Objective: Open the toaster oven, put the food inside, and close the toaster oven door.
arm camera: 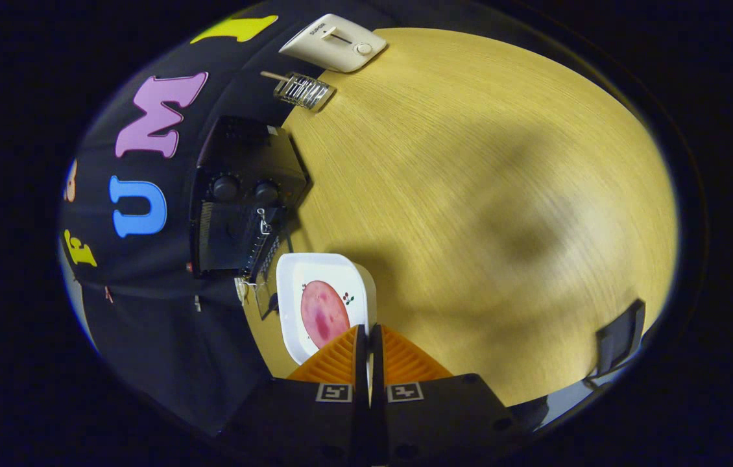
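Surface: a pale yellow wood-grain tabletop (pixel 470 194) is seen, with soft shadows cast across its middle.
Room: black cloth is hung as the booth wall beside the table; a dark clamp-like fitting (pixel 619 337) is seen at the table's far edge.
Gripper: the orange ribbed fingers of the gripper (pixel 368 337) are brought together, with only a thin slit left between them; the rim of the dish appears to be pinched there, though the contact itself is hidden.
Food: a round pink slice of ham (pixel 323 312) is laid flat in a white square dish with rounded corners (pixel 295 272), just ahead of the fingers.
Toaster oven: a black box-shaped toaster oven (pixel 243 194) is placed beyond the dish, against the cloth wall. Two round knobs are carried on its front. Its long axis is run along the wall.
Other items: a cream pop-up toaster (pixel 334 42) and a small wire rack with a wooden handle (pixel 301 89) are set well beyond the oven.
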Demonstrator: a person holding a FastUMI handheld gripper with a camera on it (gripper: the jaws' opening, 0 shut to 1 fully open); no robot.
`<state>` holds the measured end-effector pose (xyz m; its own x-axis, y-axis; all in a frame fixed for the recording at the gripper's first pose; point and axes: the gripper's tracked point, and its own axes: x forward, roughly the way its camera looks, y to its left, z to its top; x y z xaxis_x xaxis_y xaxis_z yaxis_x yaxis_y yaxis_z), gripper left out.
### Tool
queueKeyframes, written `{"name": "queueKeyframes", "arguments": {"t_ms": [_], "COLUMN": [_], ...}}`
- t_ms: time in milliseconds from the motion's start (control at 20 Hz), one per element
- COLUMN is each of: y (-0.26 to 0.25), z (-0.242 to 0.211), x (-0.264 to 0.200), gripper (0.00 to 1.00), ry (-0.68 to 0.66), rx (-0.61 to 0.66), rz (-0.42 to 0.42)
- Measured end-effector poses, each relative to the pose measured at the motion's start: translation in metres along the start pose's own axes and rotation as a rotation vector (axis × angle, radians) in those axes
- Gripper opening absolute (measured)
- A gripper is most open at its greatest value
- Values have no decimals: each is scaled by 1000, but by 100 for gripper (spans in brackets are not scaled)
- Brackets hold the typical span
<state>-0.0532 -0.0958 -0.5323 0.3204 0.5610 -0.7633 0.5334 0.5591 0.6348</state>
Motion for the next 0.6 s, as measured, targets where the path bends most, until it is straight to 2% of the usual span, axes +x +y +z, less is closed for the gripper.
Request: {"name": "queueKeyframes", "arguments": {"t_ms": [150, 350, 600], "y": [37, 92, 134], "z": [-25, -40, -39], "x": [5, 33, 85], "gripper": [5, 5, 5], "ry": [-53, -135, -244], "rx": [91, 205, 340], "rz": [30, 64, 41]}}
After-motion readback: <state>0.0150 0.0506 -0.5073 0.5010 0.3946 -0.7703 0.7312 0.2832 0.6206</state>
